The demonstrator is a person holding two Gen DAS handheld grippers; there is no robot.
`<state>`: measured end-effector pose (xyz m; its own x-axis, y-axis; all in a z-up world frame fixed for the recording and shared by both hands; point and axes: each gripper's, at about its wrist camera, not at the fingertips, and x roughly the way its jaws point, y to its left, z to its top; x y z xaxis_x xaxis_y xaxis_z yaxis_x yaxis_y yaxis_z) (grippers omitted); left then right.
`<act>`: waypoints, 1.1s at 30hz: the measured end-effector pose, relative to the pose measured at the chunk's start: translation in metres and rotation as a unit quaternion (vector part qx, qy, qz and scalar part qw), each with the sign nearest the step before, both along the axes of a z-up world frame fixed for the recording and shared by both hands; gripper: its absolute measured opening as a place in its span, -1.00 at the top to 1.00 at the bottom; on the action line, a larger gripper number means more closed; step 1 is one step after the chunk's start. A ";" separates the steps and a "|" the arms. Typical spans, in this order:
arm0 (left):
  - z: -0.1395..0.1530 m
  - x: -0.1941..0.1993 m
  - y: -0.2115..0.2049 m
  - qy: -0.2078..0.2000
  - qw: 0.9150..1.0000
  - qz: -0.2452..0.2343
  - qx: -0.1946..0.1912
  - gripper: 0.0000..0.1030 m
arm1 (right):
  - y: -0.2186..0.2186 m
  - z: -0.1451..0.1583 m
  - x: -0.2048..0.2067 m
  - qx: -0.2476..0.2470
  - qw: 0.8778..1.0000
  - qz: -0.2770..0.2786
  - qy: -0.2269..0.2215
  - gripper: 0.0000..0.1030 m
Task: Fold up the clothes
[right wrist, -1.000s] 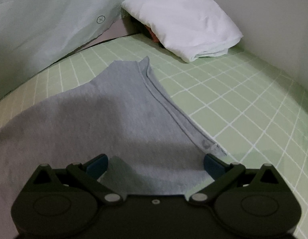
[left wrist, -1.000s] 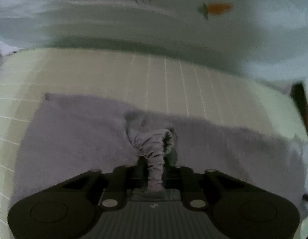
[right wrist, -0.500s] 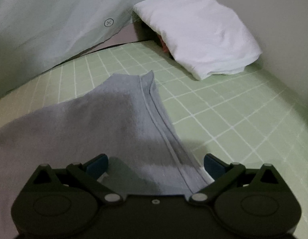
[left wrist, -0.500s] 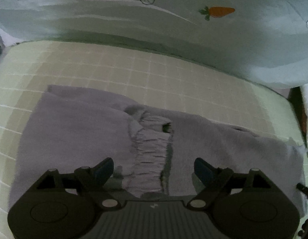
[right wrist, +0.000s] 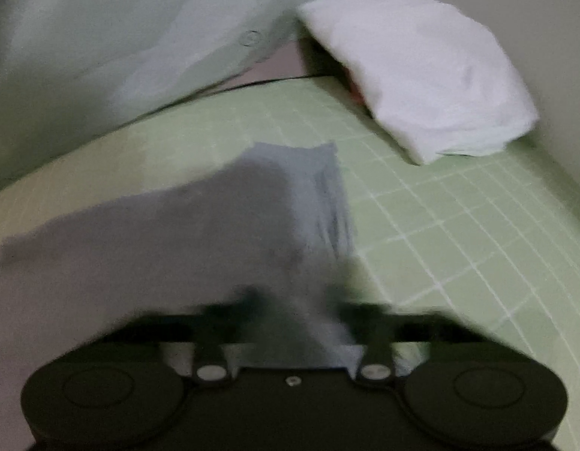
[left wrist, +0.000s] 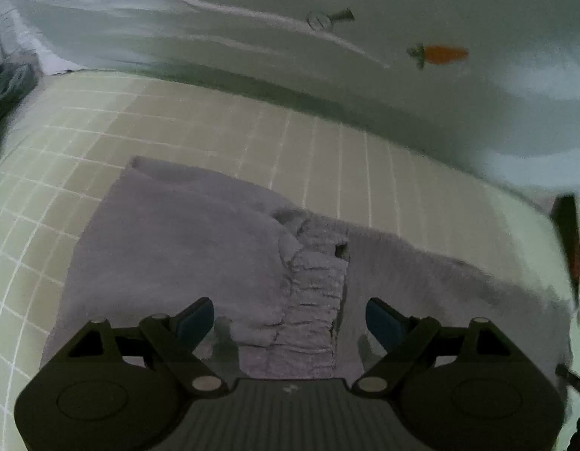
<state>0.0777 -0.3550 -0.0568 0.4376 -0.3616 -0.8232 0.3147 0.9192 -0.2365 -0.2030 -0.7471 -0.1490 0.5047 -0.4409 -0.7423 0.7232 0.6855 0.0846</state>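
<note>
Grey knit garment with gathered waistband (left wrist: 312, 293) lay spread flat on the green grid-patterned bed sheet (left wrist: 102, 143). Left gripper (left wrist: 290, 319) hovered over the waistband, jaws wide apart, gripping nothing. Right gripper (right wrist: 297, 308) sat at the hem; blur hid its jaws, so their state could not be told.

The left gripper (left wrist: 290, 317) is showing a matte black body with two rounded lobes, each pressed with a shallow circle. Angular black link arms are pivoting on pale round screw heads, and its fingers (left wrist: 382, 319) are wearing blue pads. A ribbed grey plate with a small pale mark is sitting at the centre. The right gripper (right wrist: 297, 308) is showing the same black lobes and pale screws, its fingers blurring too much to make out.
</note>
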 end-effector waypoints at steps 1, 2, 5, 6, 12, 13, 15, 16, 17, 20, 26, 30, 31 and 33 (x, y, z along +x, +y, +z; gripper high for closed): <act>0.003 -0.002 0.004 -0.004 1.000 0.005 -0.005 -0.71 | 0.000 0.001 0.001 0.010 1.000 0.002 -0.004 0.80; 0.006 -0.004 0.010 -0.008 1.000 0.010 -0.009 -0.71 | 0.000 0.003 0.003 0.008 1.000 0.006 0.003 0.82; 0.016 -0.012 0.030 -0.021 0.999 0.028 -0.011 -0.71 | 0.006 0.016 0.009 -0.009 1.000 0.016 0.016 0.84; 0.019 -0.014 0.037 -0.025 0.999 0.035 -0.008 -0.71 | 0.009 0.023 0.009 -0.015 1.000 0.017 0.006 0.84; 0.030 -0.016 0.083 -0.041 0.996 0.072 0.027 -0.71 | 0.046 0.070 0.021 -0.053 0.997 0.039 -0.047 0.84; 0.031 -0.016 0.091 -0.042 0.996 0.076 0.029 -0.71 | 0.053 0.075 0.024 -0.056 0.996 0.042 -0.053 0.84; 0.033 -0.014 0.107 -0.042 0.995 0.082 0.028 -0.71 | 0.070 0.083 0.033 -0.062 0.995 0.051 -0.062 0.84; 0.034 -0.013 0.115 -0.042 0.995 0.084 0.028 -0.71 | 0.079 0.086 0.038 -0.065 0.994 0.057 -0.066 0.84; 0.035 -0.012 0.123 -0.042 0.995 0.086 0.028 -0.71 | 0.089 0.089 0.044 -0.068 0.993 0.064 -0.067 0.84; 0.036 -0.009 0.144 -0.043 0.995 0.084 0.029 -0.71 | 0.127 0.095 0.064 -0.077 0.990 0.092 -0.070 0.84; 0.024 -0.001 0.179 -0.028 0.996 0.080 0.032 -0.72 | 0.234 0.074 0.109 -0.068 0.979 0.184 -0.055 0.83; 0.014 0.006 0.199 -0.016 0.996 0.078 0.033 -0.72 | 0.279 0.022 0.132 -0.002 0.982 0.190 -0.010 0.81; 0.011 0.008 0.202 -0.013 0.996 0.077 0.033 -0.72 | 0.286 0.009 0.136 0.017 0.982 0.186 0.001 0.80; 0.007 0.012 0.208 -0.013 0.996 0.075 0.035 -0.72 | 0.293 0.005 0.136 0.006 0.984 0.181 -0.003 0.45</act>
<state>0.0899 -0.1474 -0.0500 0.5042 -0.2331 -0.8315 0.1778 0.9703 -0.1641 -0.0670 -0.4542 -0.1440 0.6320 -0.2237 -0.7420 0.4320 0.8966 0.0976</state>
